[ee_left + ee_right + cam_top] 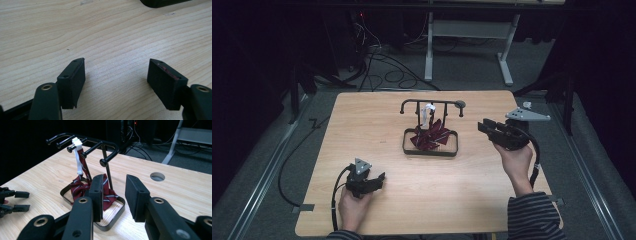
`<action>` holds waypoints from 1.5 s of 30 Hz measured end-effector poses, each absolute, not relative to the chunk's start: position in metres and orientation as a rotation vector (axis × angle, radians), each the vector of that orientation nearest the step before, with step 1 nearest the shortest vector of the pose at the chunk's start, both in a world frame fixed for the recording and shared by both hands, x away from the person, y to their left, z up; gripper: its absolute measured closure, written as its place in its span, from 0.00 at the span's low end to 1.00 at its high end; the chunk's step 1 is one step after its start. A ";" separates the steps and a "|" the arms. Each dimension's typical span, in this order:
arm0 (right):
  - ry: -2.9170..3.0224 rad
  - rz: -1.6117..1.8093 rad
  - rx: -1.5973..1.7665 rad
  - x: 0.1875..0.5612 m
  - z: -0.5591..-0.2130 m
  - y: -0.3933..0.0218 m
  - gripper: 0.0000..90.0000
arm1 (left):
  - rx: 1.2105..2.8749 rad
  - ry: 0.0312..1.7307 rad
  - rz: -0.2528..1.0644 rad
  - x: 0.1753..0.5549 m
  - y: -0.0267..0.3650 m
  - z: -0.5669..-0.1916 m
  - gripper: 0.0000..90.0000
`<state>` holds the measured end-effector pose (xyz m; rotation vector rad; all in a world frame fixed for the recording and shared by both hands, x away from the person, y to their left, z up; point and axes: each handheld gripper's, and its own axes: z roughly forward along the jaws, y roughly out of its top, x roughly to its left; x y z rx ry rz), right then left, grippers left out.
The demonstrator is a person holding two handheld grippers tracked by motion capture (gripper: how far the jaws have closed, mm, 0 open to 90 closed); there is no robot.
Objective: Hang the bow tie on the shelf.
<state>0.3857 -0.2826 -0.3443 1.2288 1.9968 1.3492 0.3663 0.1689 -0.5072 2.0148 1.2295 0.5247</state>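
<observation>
Fig.: table w/ a black wire rack (430, 145) just past centre, toward 12 o'clock. We see a maroon striped tie (428, 137) heaped in the rack's base frame, its white neck band (78, 157) hooked over one of the pegs on the top bar.

Left gripper (368, 181) sits low at approx. 7 o'clock, jaws wide apart and holding nothing, bare wood betw. them. Right gripper (490, 127) hovers at 3 o'clock of the rack, aimed at it; jaws part open and likewise hold nothing.

Risk, in our judgement: if the right gripper goes for the tie, a pull while the band is hooked could tip or drag the light rack. A jaw could also catch a peg instead of cloth.
</observation>
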 end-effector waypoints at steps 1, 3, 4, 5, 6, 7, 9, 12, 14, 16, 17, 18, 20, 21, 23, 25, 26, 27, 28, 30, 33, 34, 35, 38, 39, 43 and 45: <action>1.988 1.356 1.225 0.384 -0.344 -0.284 0.77 | 2.015 1.229 0.526 0.366 0.169 -0.507 0.35; 1.979 1.358 1.224 0.380 -0.344 -0.286 0.77 | 2.018 1.228 0.526 0.366 0.169 -0.507 0.35; 1.977 1.361 1.225 0.378 -0.344 -0.288 0.77 | 2.016 1.229 0.527 0.366 0.169 -0.507 0.35; 1.978 1.359 1.231 0.377 -0.345 -0.289 0.77 | 2.014 1.228 0.525 0.366 0.169 -0.507 0.35; 1.983 1.356 1.238 0.375 -0.346 -0.290 0.77 | 2.012 1.228 0.524 0.366 0.169 -0.507 0.35; 1.989 1.350 1.234 0.375 -0.347 -0.291 0.77 | 2.013 1.228 0.523 0.366 0.169 -0.507 0.35; 1.994 1.347 1.248 0.373 -0.350 -0.293 0.77 | 2.016 1.228 0.527 0.366 0.169 -0.507 0.35; 2.003 1.352 1.255 0.371 -0.353 -0.296 0.76 | 2.017 1.230 0.527 0.366 0.169 -0.507 0.35; 2.008 1.347 1.254 0.369 -0.354 -0.298 0.76 | 2.016 1.229 0.528 0.366 0.169 -0.507 0.35; 2.008 1.346 1.262 0.367 -0.356 -0.300 0.76 | 2.017 1.229 0.526 0.366 0.169 -0.507 0.35; 2.006 1.348 1.267 0.366 -0.357 -0.301 0.76 | 2.015 1.230 0.526 0.366 0.169 -0.507 0.35; 2.006 1.347 1.272 0.364 -0.358 -0.302 0.76 | 2.014 1.229 0.527 0.366 0.169 -0.507 0.35; 2.002 1.345 1.283 0.362 -0.360 -0.304 0.76 | 2.015 1.229 0.527 0.366 0.169 -0.507 0.35; 2.000 1.347 1.285 0.361 -0.360 -0.305 0.76 | 2.015 1.230 0.527 0.366 0.169 -0.507 0.35; 1.998 1.348 1.294 0.359 -0.362 -0.307 0.76 | 2.013 1.229 0.526 0.366 0.169 -0.507 0.35; 1.994 1.350 1.301 0.358 -0.364 -0.308 0.76 | 2.012 1.229 0.526 0.366 0.169 -0.507 0.35; 1.993 1.352 1.308 0.357 -0.366 -0.309 0.75 | 2.012 1.229 0.526 0.366 0.169 -0.507 0.35; 1.993 1.353 1.309 0.356 -0.367 -0.309 0.75 | 2.011 1.229 0.527 0.366 0.169 -0.507 0.35; 1.993 1.351 1.312 0.355 -0.368 -0.310 0.75 | 2.012 1.229 0.525 0.366 0.169 -0.507 0.35; 1.994 1.354 1.320 0.354 -0.371 -0.310 0.75 | 2.012 1.229 0.525 0.366 0.169 -0.507 0.35; 1.995 1.356 1.334 0.352 -0.377 -0.310 0.75 | 2.012 1.229 0.526 0.366 0.169 -0.507 0.35; 1.998 1.355 1.339 0.351 -0.379 -0.310 0.75 | 2.012 1.229 0.526 0.366 0.169 -0.507 0.35; 2.001 1.351 1.337 0.351 -0.381 -0.310 0.75 | 2.012 1.229 0.526 0.366 0.169 -0.507 0.35; 2.001 1.351 1.348 0.349 -0.386 -0.310 0.75 | 2.012 1.229 0.526 0.366 0.169 -0.507 0.35; 2.000 1.353 1.357 0.348 -0.387 -0.310 0.75 | 2.013 1.229 0.525 0.366 0.169 -0.507 0.35; 2.014 1.351 1.363 0.348 -0.393 -0.309 0.75 | 2.010 1.229 0.523 0.366 0.169 -0.507 0.35; 2.021 1.347 1.370 0.348 -0.396 -0.309 0.75 | 2.010 1.229 0.523 0.366 0.169 -0.507 0.35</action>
